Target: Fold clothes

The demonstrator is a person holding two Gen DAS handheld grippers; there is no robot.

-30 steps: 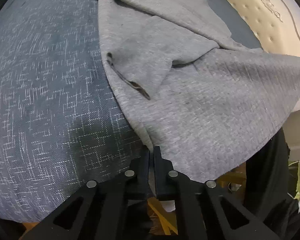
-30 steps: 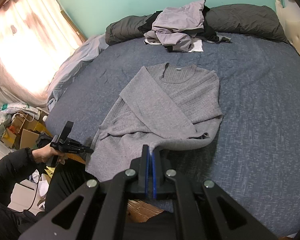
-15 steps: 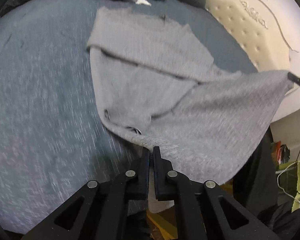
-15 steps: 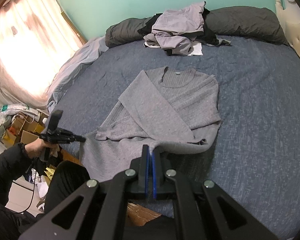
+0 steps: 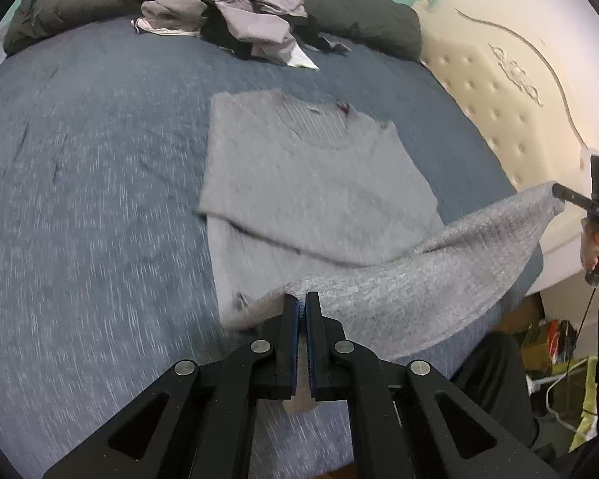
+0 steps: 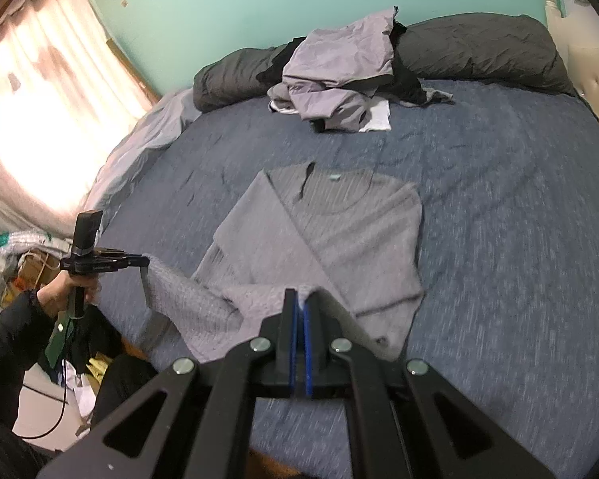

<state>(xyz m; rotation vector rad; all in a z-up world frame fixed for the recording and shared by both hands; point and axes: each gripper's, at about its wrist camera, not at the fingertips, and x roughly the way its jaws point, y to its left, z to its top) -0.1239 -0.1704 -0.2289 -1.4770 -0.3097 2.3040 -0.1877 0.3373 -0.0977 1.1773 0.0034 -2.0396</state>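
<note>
A grey knit sweater (image 5: 311,183) lies flat on the blue bedspread (image 5: 80,207), collar at the far end and a sleeve folded across its body. My left gripper (image 5: 301,299) is shut on one corner of the bottom hem. The right gripper (image 6: 299,295) is shut on the other corner. Between them the hem hangs lifted above the bed as a sagging band (image 5: 439,267). In the left wrist view the right gripper (image 5: 557,191) shows at the right edge, held by a hand. The right wrist view has the left gripper (image 6: 143,260) at the left, over the sweater (image 6: 351,231).
A heap of loose clothes (image 6: 339,80) and dark pillows (image 6: 479,52) lie along the far side of the bed. A cream tufted headboard (image 5: 499,92) stands to the right. Bags and boxes (image 6: 12,271) crowd the floor by the bright curtained window (image 6: 32,119).
Both grippers have raised the hem off the bed's near edge and carried it forward towards the collar. The left one rose the most, so more of the bed and clothes heap shows.
</note>
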